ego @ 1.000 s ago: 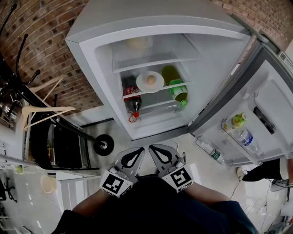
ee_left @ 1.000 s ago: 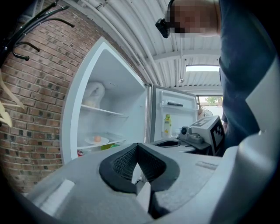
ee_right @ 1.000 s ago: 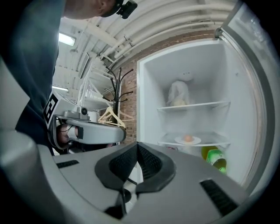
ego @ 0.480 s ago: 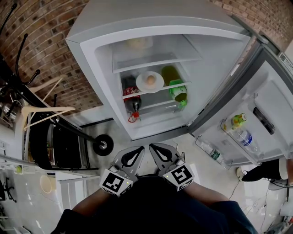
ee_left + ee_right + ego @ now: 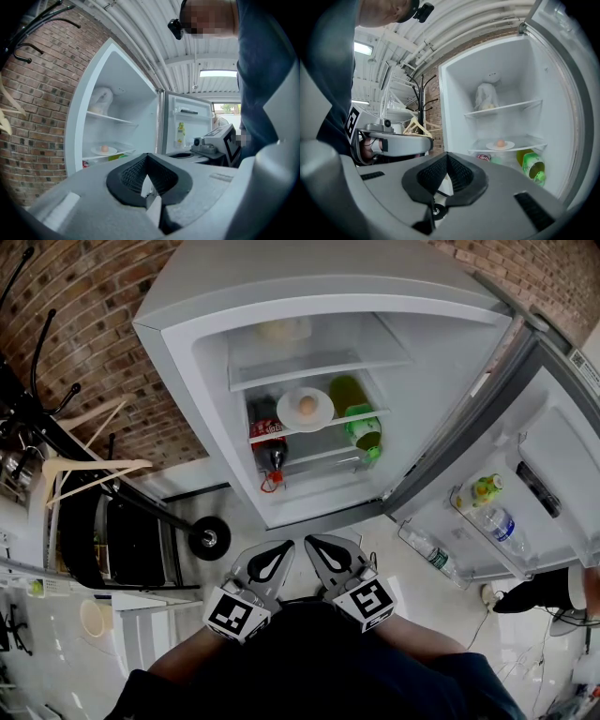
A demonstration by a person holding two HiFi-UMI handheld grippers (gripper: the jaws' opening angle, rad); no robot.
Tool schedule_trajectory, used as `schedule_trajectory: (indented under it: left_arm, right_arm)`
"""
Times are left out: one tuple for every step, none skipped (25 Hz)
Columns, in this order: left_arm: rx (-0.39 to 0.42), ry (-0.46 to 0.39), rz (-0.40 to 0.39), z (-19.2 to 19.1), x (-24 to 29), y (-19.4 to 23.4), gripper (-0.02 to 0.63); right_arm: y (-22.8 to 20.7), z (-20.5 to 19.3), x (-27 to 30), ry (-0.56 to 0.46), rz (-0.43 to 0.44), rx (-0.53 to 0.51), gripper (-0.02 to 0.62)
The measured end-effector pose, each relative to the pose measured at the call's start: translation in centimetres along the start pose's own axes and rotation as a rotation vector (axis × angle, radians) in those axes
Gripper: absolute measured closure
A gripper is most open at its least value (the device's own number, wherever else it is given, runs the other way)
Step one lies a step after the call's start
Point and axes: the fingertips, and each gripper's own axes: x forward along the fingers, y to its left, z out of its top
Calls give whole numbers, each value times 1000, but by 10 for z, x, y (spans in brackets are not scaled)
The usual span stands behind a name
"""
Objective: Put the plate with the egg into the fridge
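Observation:
A white plate with a brown egg on it rests on the middle shelf of the open fridge. Both gripper views also show the plate and the egg there. My left gripper and right gripper are held low and close to my body, side by side, well back from the fridge. The jaws of each meet at the tips with nothing between them.
Under the plate's shelf stand a green bottle and a cola bottle. A pale bag lies on the top shelf. The fridge door stands open at the right with bottles in its racks. Wooden hangers and a brick wall are at the left.

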Motion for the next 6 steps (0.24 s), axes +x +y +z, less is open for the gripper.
schedule_trajectory:
  left_arm:
    - [2,-1,0,0,0,0,614]
    - [3,-2,-1,0,0,0,614]
    - [4,-3,-1,0,0,0,614]
    - [4,-3,-1,0,0,0,614]
    - [4,-4,-1,1,0,1,614]
    - [4,-6,-1,1,-1,1,614]
  right_arm:
    - [0,0,0,1,1,-1,586]
    - [1,0,0,1,1,-1,588]
    - [1,0,0,2,0,-1,588]
    - [1,0,0,3,0,0,588]
    - [1,0,0,4,0,0,588]
    - [2,0,1,5,0,0,588]
